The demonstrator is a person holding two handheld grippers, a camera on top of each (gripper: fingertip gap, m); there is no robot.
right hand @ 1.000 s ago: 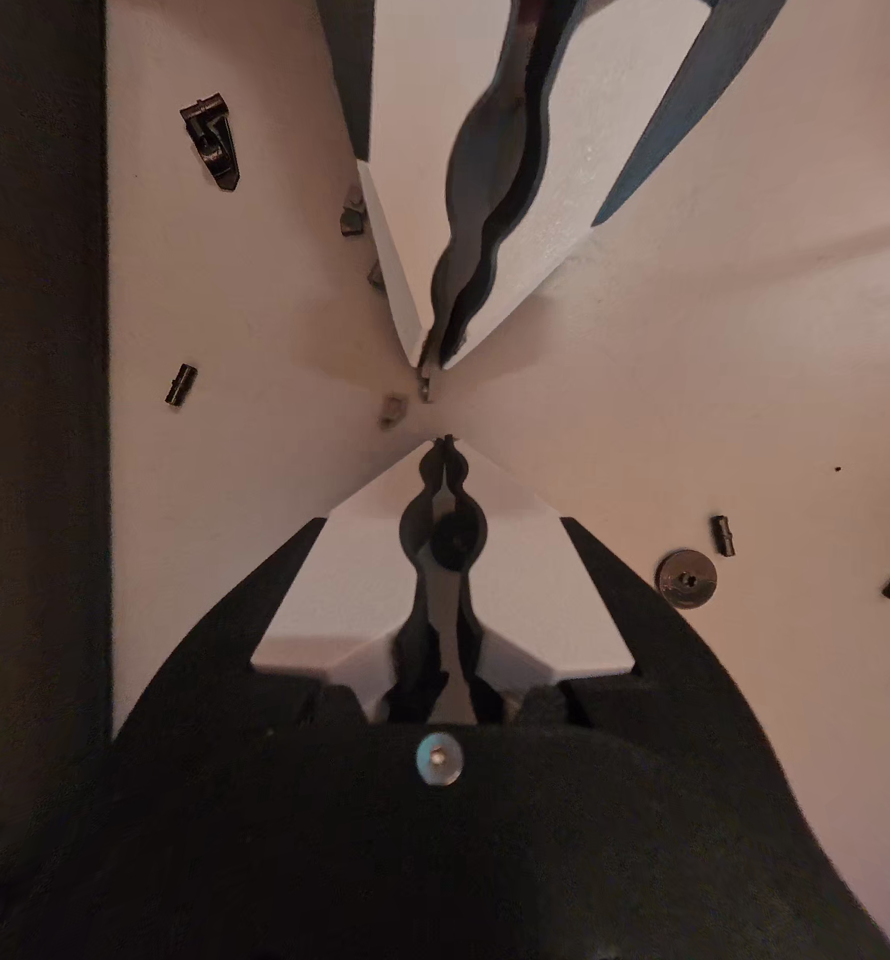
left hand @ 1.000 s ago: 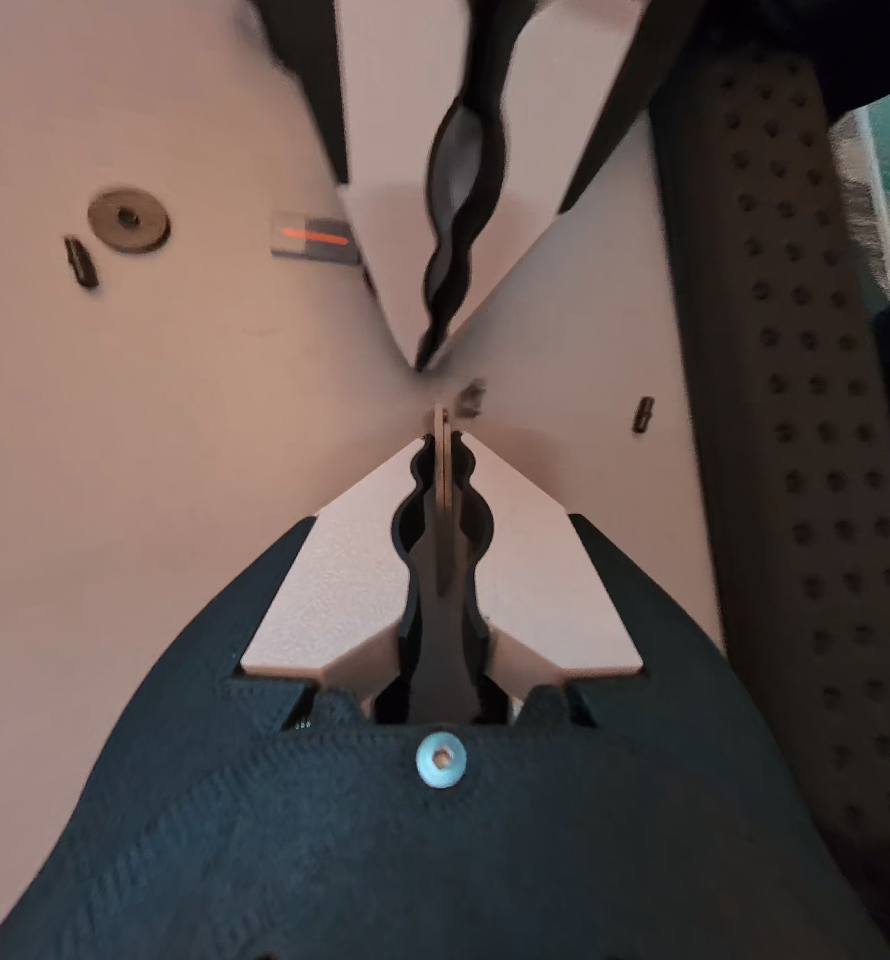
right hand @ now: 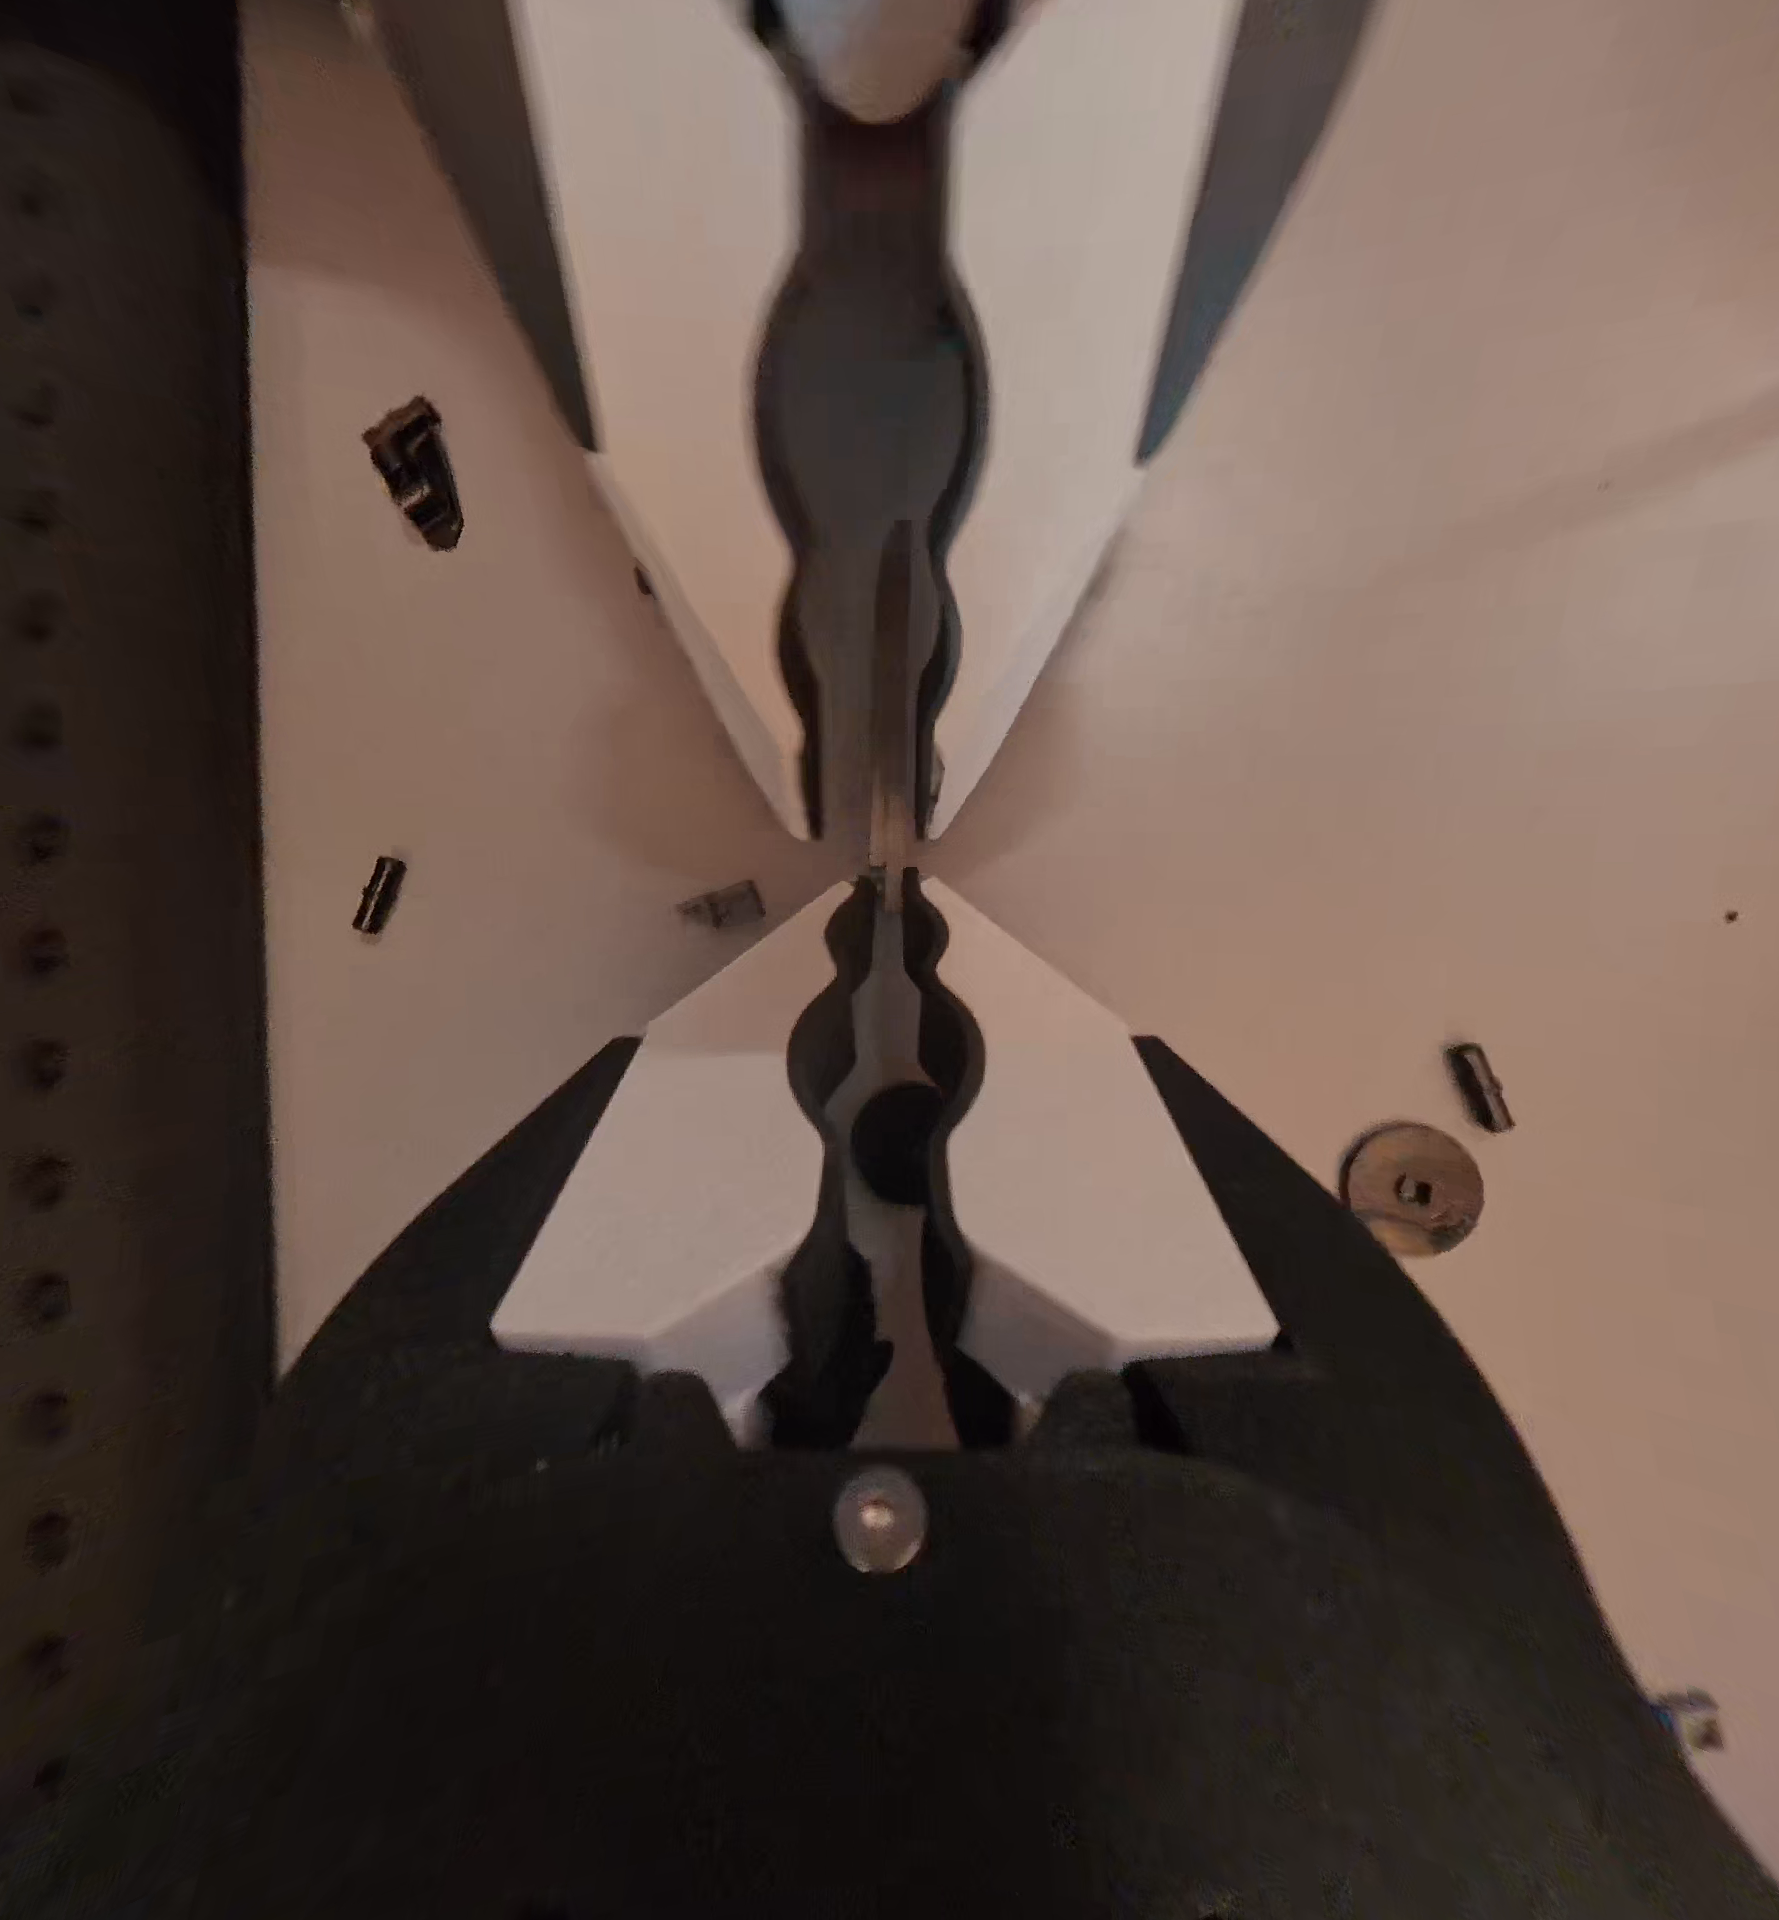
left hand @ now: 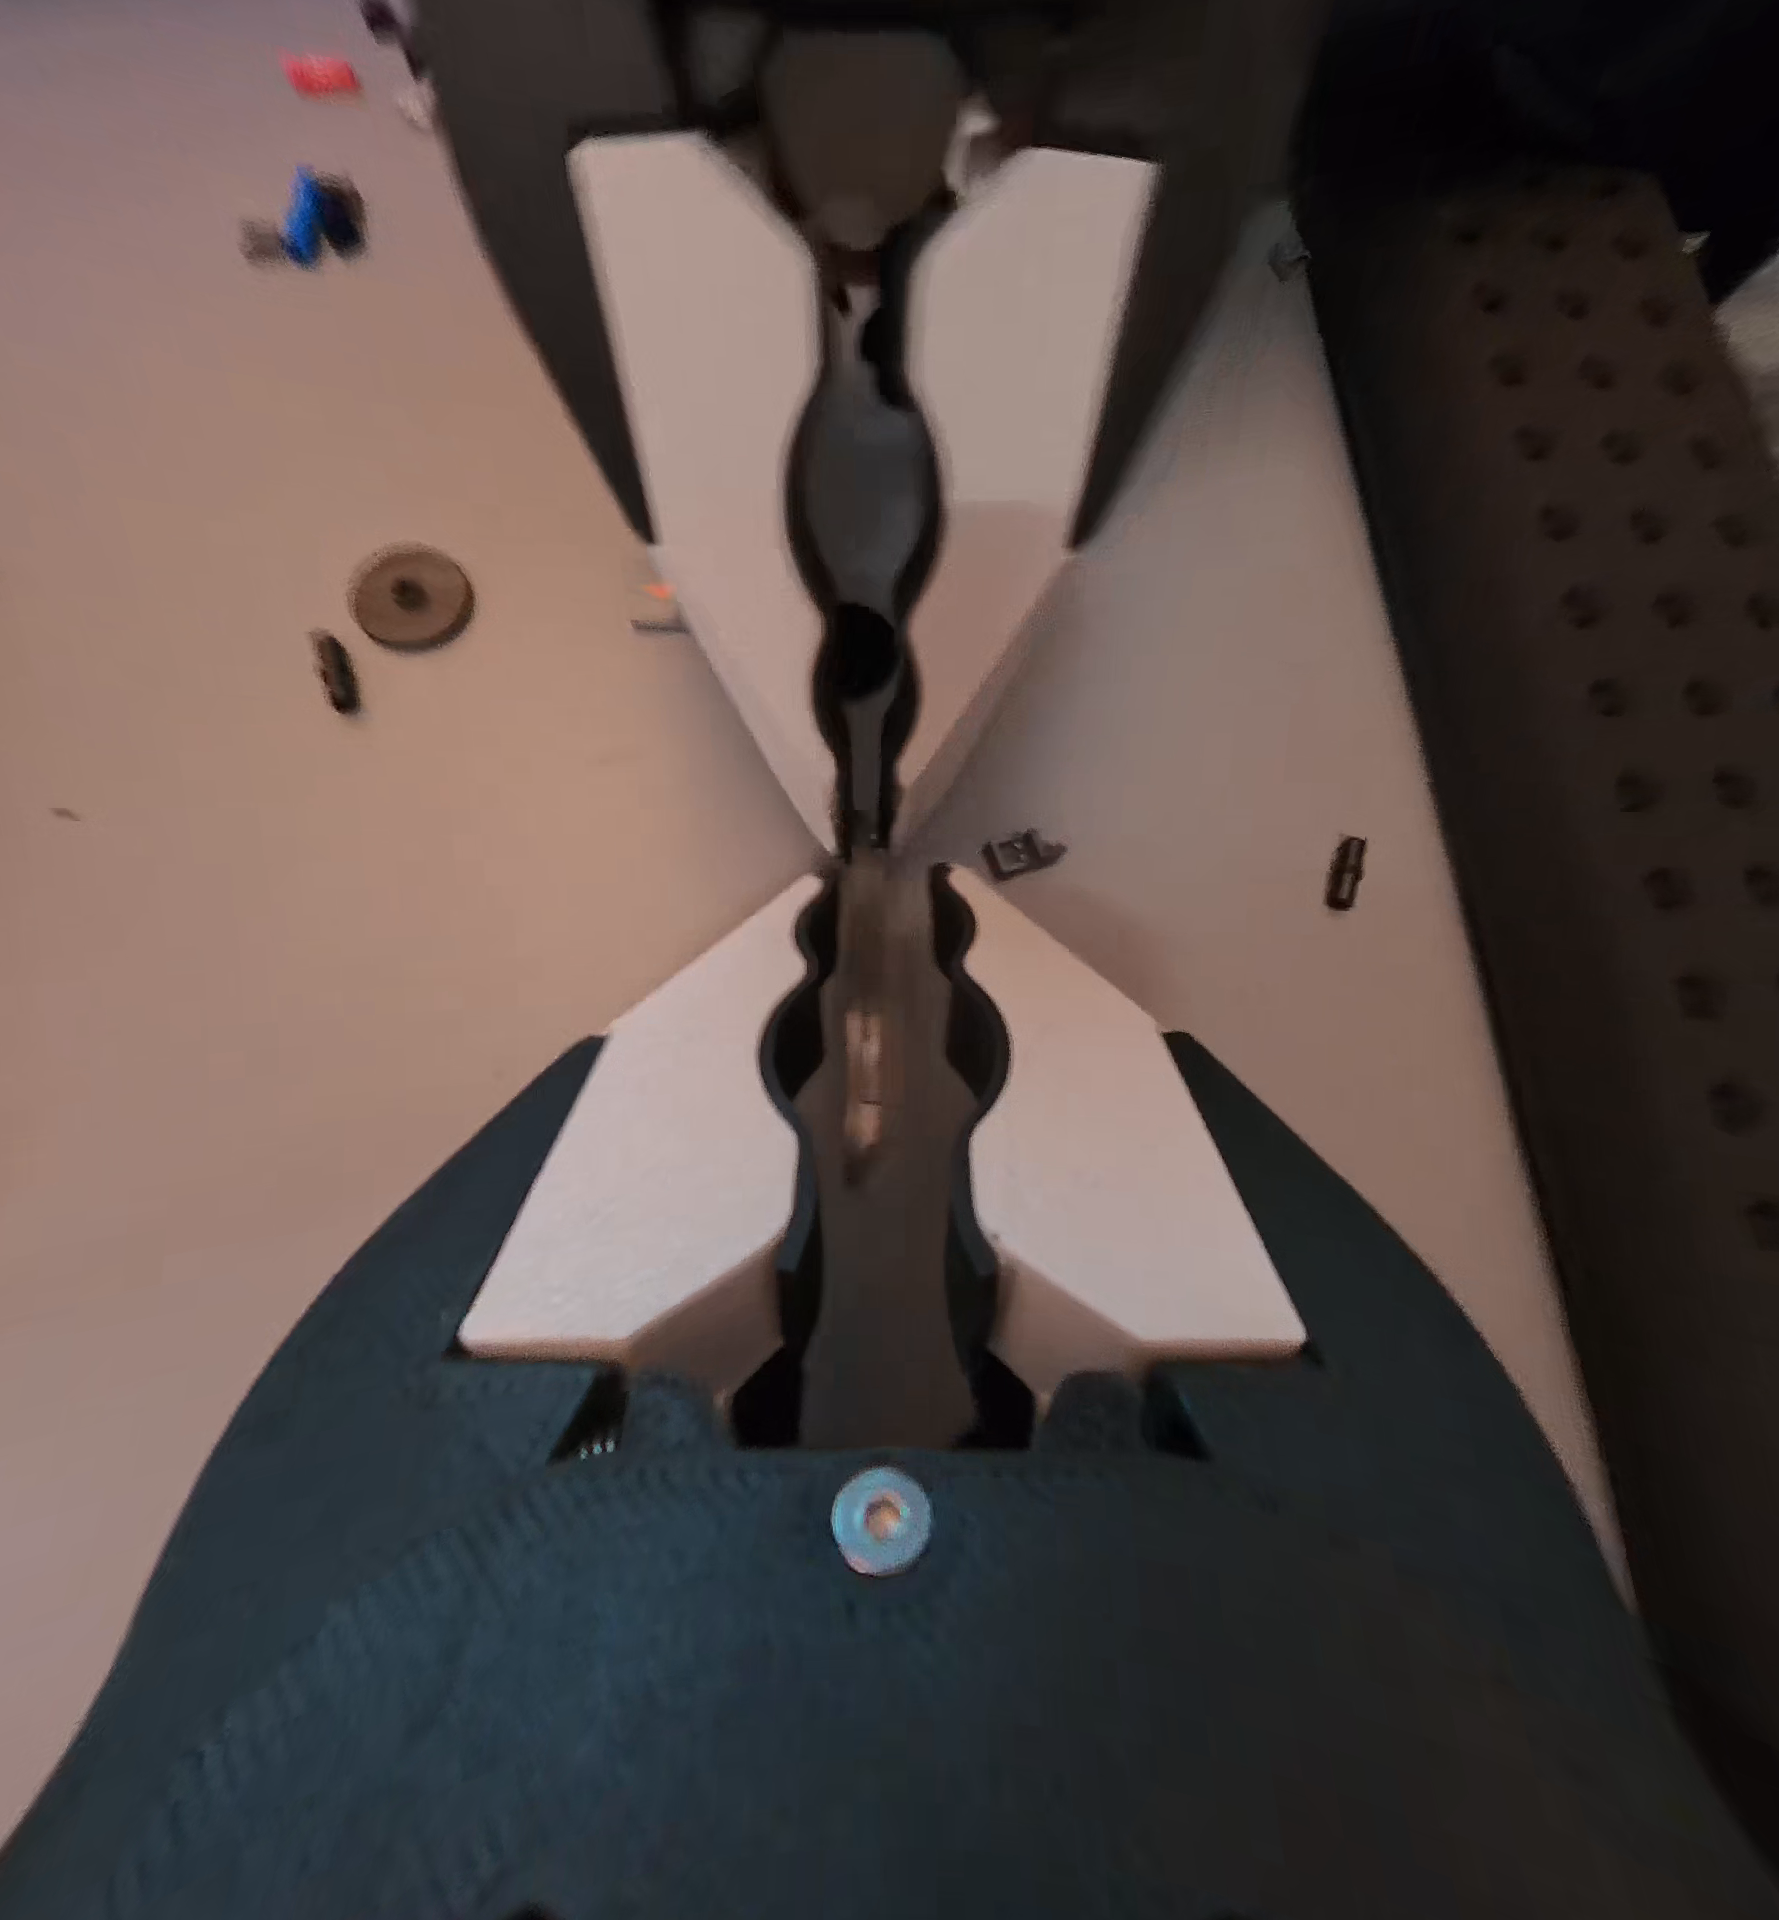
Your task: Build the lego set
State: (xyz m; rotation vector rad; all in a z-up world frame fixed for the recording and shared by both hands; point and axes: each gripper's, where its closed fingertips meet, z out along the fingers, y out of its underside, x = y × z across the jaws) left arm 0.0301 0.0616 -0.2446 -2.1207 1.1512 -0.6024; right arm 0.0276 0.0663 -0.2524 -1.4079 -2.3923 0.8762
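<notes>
A thin grey piece (left hand: 864, 1049) is clamped edge-on in the left gripper (left hand: 869, 883) and met tip-to-tip by the right gripper (right hand: 890, 883), closed on something small and indistinct, seemingly for joining.

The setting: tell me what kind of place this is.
Probably a desk or hobby workbench indoors: a plain pale tabletop strewn with small loose building parts, such as a grey disc and a black pin, with a dark perforated chair back beside it.
</notes>
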